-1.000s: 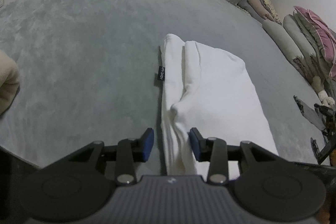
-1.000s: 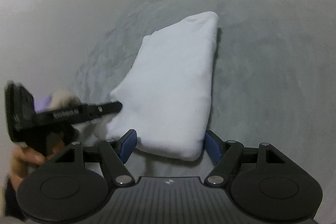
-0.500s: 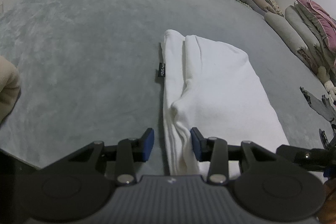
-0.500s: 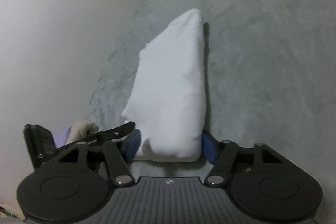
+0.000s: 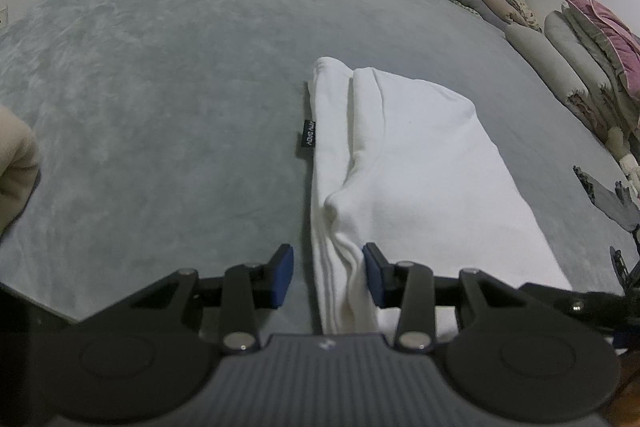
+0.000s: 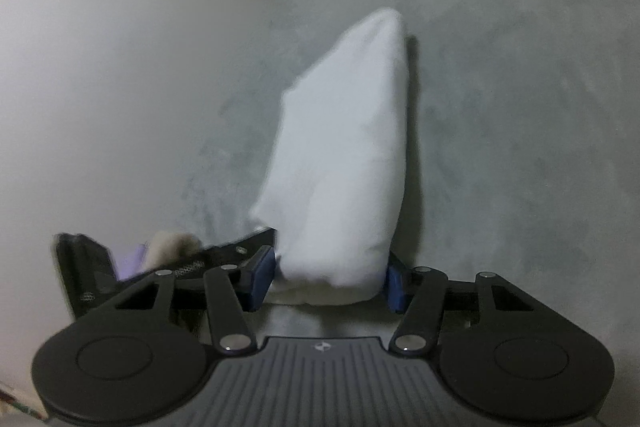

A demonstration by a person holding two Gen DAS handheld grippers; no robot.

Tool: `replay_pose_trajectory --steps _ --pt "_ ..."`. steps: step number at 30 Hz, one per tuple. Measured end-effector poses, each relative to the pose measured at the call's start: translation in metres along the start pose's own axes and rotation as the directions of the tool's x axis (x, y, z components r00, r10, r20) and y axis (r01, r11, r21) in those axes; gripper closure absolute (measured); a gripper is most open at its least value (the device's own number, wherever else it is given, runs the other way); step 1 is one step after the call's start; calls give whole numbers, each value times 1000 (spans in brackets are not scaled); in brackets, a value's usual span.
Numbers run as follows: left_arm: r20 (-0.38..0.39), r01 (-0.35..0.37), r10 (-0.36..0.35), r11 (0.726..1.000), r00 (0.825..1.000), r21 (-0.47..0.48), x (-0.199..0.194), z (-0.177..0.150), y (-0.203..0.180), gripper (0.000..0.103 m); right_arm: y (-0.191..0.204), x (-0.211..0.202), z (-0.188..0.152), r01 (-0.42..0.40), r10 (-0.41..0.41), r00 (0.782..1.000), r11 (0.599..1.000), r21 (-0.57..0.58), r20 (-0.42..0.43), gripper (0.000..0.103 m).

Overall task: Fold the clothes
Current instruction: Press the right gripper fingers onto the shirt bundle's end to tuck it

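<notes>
Fingers of the left gripper (image 5: 327, 277) stand partly apart in the left wrist view; the near left edge of the folded white garment (image 5: 404, 179) runs between them. Its cloth lies against the right pad, while the left pad is clear of it, so no clamp is seen. Garment lies flat on the grey bed (image 5: 160, 87), black label (image 5: 306, 143) at its left edge. Pillows (image 5: 580, 67) are stacked along the far right.

Right wrist view: right gripper (image 6: 326, 281) has just been closing, the garment's near corner (image 6: 340, 167) between its fingers, both pads touching the cloth. Part of the left gripper and a hand (image 6: 170, 247) show at lower left.
</notes>
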State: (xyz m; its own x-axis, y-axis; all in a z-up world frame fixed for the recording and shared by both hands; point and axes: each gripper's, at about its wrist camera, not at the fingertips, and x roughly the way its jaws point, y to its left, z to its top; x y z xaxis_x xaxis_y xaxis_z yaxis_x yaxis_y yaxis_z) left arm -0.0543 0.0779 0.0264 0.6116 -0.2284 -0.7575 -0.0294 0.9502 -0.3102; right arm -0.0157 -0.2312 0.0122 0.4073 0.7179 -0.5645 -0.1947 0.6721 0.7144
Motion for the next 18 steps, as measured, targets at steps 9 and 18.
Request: replay_pose_trajectory --steps 9,18 --pt "10 -19 18 1000 1000 11 -3 0 -4 63 7 -6 0 31 -31 998 999 10 48 65" --pt "13 -44 44 999 999 21 -1 1 -8 62 6 -4 -5 9 -12 999 998 63 42 48"
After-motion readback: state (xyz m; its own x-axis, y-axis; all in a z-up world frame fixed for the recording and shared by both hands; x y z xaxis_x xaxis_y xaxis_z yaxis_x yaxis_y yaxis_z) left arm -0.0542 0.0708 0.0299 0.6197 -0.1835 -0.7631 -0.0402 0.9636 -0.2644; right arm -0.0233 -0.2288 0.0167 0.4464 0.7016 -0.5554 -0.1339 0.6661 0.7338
